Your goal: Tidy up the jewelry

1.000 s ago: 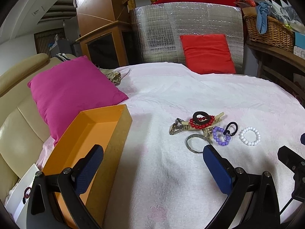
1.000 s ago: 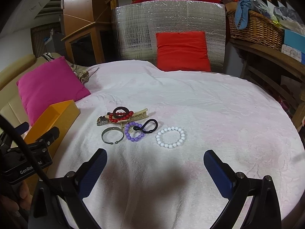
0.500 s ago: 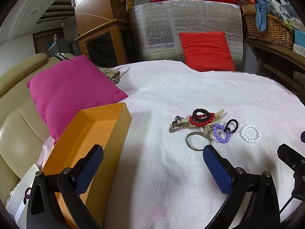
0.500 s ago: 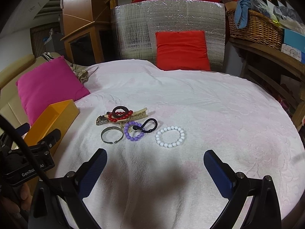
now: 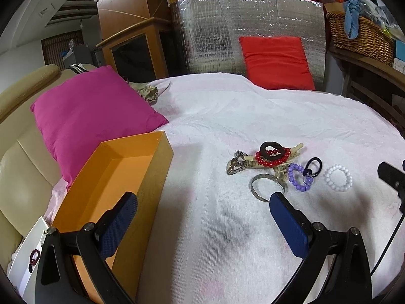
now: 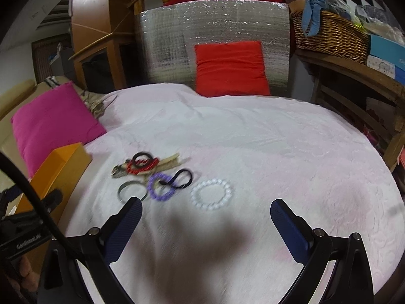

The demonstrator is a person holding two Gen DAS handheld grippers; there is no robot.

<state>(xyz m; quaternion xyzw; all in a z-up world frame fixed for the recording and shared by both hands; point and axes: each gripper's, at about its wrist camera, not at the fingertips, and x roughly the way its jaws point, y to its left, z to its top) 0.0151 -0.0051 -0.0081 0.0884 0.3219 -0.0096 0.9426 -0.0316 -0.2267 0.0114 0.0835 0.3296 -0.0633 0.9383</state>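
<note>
White beads [image 6: 211,194] lie on the pink cloth [image 6: 253,139], just ahead of my right claw [image 6: 205,217], whose jaws are spread wide and hold nothing. My left claw [image 5: 202,210] is as wide and as empty, near the orange box [image 5: 114,177]. The other pieces sit in a loose heap: purple beads [image 6: 160,187] hooked to a black clip [image 6: 181,178], a metal bangle [image 6: 131,190], red beads [image 6: 141,166]. I judge the lone bracelet the best first pick: straddle one side of the ring, press into the cloth, close gently so beads do not roll.
</note>
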